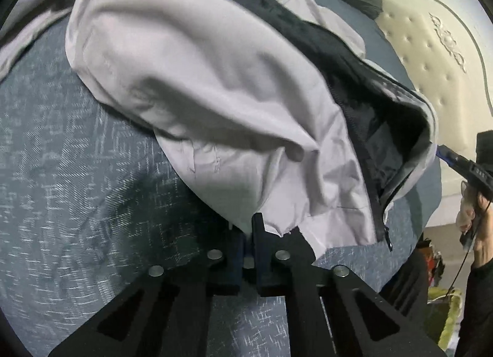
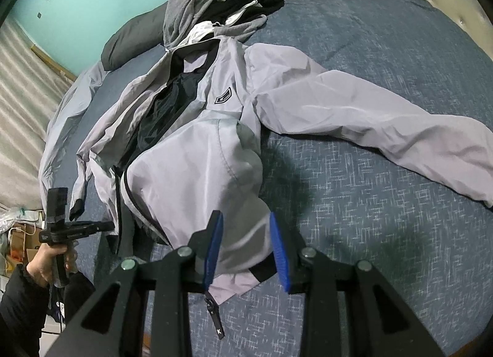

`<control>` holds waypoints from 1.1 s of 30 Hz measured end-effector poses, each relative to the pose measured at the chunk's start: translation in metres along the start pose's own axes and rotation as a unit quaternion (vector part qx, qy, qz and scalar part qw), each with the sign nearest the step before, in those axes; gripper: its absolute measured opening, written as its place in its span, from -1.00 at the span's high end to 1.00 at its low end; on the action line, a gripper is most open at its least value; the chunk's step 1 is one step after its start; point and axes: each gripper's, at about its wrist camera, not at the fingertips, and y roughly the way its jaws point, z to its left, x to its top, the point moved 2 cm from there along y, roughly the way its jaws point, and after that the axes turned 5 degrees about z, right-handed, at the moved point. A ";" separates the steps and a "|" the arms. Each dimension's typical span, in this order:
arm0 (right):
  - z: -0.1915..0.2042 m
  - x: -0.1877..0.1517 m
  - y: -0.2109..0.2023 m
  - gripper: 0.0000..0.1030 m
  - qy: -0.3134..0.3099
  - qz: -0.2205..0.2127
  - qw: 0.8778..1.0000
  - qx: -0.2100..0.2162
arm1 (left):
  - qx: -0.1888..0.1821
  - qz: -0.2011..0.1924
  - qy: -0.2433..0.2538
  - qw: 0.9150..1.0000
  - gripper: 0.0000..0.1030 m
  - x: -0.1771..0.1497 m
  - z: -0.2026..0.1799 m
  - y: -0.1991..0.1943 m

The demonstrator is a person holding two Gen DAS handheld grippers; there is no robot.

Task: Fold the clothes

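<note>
A pale grey lightweight zip jacket with black lining [image 2: 197, 172] lies spread open on the blue patterned bedspread [image 2: 385, 233], one sleeve stretched right. The left gripper [image 1: 248, 233] is pressed together, pinching the jacket's near hem. The right gripper [image 2: 246, 249] stands part spread, its blue pads either side of the hem corner; whether they touch it I cannot tell

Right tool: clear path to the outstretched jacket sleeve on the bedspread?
Probably yes. The sleeve lies flat on the bedspread with nothing on it and bare bedspread in between. But the right tool has the jacket hem between its pads, so it would have to let that go first.
</note>
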 end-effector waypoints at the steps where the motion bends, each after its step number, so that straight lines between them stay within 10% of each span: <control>1: 0.001 0.000 -0.001 0.39 -0.001 0.000 1.000 0.000 | 0.001 -0.004 0.005 1.000 0.93 0.001 -0.002 -0.006; 15: 0.008 -0.004 -0.010 0.37 -0.010 0.015 1.000 -0.010 | 0.093 -0.080 0.060 0.991 0.94 -0.008 0.012 -0.158; 33: 0.008 -0.017 0.060 -0.21 -0.100 0.049 0.993 -0.034 | 0.121 -0.018 -0.004 0.992 0.94 -0.039 0.093 -0.107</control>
